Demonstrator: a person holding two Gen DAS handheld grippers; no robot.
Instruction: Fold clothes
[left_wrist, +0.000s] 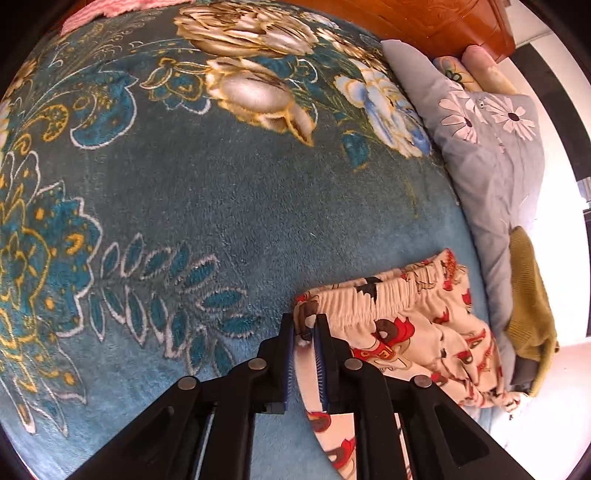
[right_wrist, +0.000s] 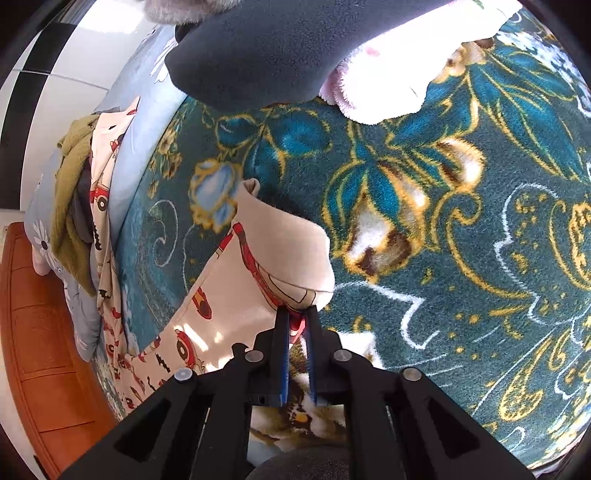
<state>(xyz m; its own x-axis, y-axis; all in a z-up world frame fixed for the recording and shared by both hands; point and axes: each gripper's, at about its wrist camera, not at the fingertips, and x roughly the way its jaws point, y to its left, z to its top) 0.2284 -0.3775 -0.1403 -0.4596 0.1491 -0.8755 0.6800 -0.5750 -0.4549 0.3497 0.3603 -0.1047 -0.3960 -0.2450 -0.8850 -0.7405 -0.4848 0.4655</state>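
Left wrist view: my left tool (left_wrist: 304, 326) pinches the waistband corner of the printed pants (left_wrist: 402, 325), nearly closed on the cloth, over the teal floral blanket (left_wrist: 221, 206) on the bed. Right wrist view: my right tool (right_wrist: 297, 317) clamps a folded pant edge (right_wrist: 280, 251), lifted off the blanket.

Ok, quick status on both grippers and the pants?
Left gripper shut on printed pants near waistband. Right gripper shut on the pants' cuff end. Pants partly lifted over blue blanket. Nothing blocking; clothes pile off to side.
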